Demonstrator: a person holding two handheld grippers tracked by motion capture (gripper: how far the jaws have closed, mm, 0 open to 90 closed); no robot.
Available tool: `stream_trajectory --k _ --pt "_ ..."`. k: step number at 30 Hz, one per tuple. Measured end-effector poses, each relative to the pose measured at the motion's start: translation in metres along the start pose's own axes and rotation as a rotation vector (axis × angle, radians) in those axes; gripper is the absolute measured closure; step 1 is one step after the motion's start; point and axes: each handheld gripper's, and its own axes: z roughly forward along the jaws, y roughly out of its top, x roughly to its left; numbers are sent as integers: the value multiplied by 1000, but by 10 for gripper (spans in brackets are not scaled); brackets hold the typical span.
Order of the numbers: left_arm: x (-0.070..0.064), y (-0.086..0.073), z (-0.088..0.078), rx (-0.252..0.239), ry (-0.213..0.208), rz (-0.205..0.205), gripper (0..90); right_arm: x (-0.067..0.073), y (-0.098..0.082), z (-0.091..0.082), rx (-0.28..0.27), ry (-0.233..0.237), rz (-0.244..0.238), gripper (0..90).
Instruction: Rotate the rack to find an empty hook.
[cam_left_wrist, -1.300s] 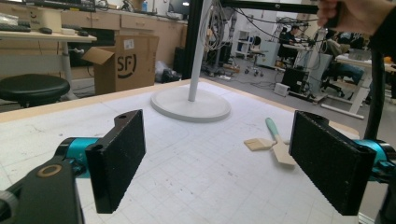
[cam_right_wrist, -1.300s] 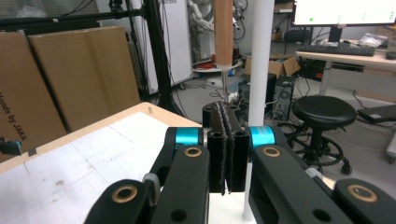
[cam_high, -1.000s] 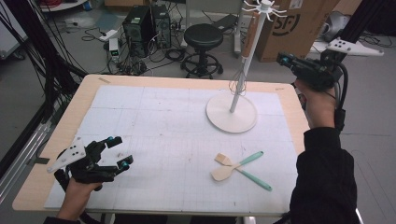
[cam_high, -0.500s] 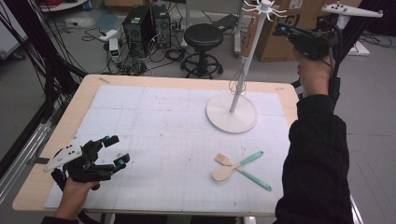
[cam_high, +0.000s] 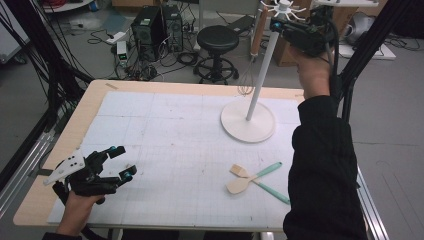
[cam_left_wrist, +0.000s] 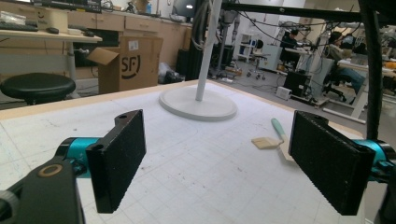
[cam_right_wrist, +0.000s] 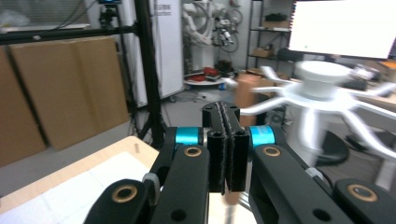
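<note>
Nearest the person, the left gripper (cam_high: 123, 161) has kept its place at the table's front corner over the last second; its jaws stand wide apart with nothing between them, and the mat (cam_left_wrist: 196, 154) shows through the gap in the left gripper view. The right gripper (cam_high: 275, 25) is what changed; a second ago it hung beyond the table's right edge, level with the lower pole, and it has since climbed and swung in until its tips sit just beside the crown of the utensil rack (cam_high: 259, 75). Its jaws are pressed together on nothing, as the right gripper view (cam_right_wrist: 223, 140) shows, with the hooked crown (cam_right_wrist: 322, 74) blurred just to one side.

I judge this a reach toward the hooks; closed, empty jaws can take nothing until they part, so no pick-up has begun.

Counted from near to far:
- two grippers
- two spatulas (cam_high: 252, 177), crossed on the mat, ahead and well to the right of the left gripper, and far below the right one
- one rack, with its round base (cam_high: 248, 121) beyond them
- one whisk (cam_high: 245, 86), hanging beside the pole, below and left of the right gripper
- several hooks at the crown, too blurred to number
</note>
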Motion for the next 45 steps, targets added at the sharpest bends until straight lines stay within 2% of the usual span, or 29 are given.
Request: stream_trajectory --k 3,4,6,9,10,11,12,15,18,24,26,30,33,38,41,45 --pt "0 0 1 4 -3 3 194 4 -1 -4 -5 10 -15 892" --pt "0 0 1 0 -7 -2 194 4 -1 -12 -17 7 -19 892" --pt "0 0 2 2 -9 1 194 3 -1 -17 -28 7 -18 892" --pt "0 0 1 -4 -6 -1 194 -6 -2 -34 -49 -20 -5 892" --pt "0 0 0 -6 -7 0 194 -11 -2 -43 -58 -47 7 892" --pt "0 0 0 -6 -7 0 194 -11 -2 -43 -58 -47 7 892" --pt "0 0 0 -7 -7 1 194 -16 -2 -49 -56 -78 11 892" --pt "-1 0 -1 -9 -8 -1 194 -20 -3 -51 -43 -103 19 892" --pt "-2 1 -2 -10 -9 -3 194 -23 -3 -45 -17 -128 18 892" --pt "-3 1 -4 -6 -10 2 194 -19 -1 -33 -5 -118 14 892" --pt "-2 1 -5 -6 -7 1 194 -15 1 -28 -4 -107 -1 892" --pt "-2 1 -6 -10 -10 -1 194 -14 3 -31 -14 -109 -4 892" --pt "-2 1 -6 -12 -11 -1 194 -21 2 -41 -23 -139 10 892" --pt "-2 0 -6 -13 -13 -4 194 -27 0 -45 -19 -168 28 892" --pt "-2 -1 -6 -14 -14 -2 194 -27 -1 -39 -5 -164 30 892" --pt "-2 -1 -8 -11 -15 -2 194 -23 -1 -31 -8 -129 31 892"
